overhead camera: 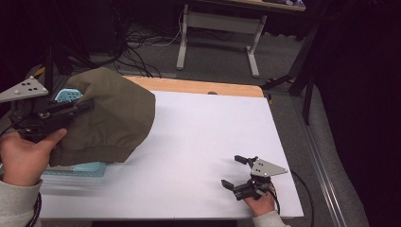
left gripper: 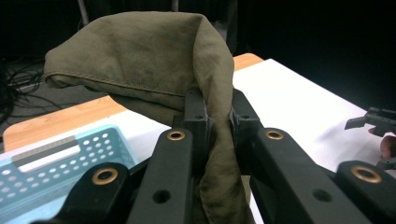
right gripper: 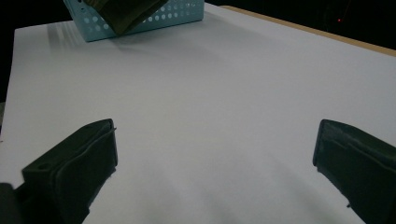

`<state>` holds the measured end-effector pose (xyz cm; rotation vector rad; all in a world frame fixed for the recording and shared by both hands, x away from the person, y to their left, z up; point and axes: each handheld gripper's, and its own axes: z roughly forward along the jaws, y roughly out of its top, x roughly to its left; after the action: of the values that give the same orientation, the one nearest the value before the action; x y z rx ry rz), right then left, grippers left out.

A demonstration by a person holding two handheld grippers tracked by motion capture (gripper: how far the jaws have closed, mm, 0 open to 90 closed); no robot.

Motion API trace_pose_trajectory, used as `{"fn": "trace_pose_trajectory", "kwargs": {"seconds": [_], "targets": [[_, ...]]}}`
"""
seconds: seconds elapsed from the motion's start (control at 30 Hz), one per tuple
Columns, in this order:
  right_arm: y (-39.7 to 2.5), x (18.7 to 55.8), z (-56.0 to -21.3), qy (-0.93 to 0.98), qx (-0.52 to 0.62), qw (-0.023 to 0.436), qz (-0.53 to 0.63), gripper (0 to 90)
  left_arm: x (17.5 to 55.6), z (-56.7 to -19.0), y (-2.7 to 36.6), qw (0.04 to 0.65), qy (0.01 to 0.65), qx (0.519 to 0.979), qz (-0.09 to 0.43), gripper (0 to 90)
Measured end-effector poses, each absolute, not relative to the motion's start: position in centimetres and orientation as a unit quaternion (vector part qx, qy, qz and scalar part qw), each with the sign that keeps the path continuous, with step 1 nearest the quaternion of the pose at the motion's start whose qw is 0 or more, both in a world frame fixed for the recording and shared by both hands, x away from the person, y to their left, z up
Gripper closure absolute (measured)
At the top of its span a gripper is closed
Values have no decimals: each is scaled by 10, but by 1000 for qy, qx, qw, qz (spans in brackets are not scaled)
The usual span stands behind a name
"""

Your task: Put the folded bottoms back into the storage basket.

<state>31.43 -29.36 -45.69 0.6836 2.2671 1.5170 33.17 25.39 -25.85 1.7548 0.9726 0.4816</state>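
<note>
Olive cloth hangs bunched above the blue basket at the table's left edge, pinched tight in my left gripper. My right gripper rests spread wide on the white table.

White table top; beyond it, grey floor with cables, desk legs.

We find no text, label, brand, number or sign that we can read in any view. The olive-green fabric garment carries no tag that we can see, the light-blue perforated plastic basket bears only round holes and a plain slot, and the white tabletop is unmarked.
</note>
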Motion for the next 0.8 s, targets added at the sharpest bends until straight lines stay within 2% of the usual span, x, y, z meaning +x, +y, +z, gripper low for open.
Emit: {"fn": "trace_pose_trajectory", "kwargs": {"seconds": [0.8], "targets": [[-293, 315, -457, 796, 241, 165, 530, 4, 347, -272, 306, 488, 444, 726, 196, 812]]}}
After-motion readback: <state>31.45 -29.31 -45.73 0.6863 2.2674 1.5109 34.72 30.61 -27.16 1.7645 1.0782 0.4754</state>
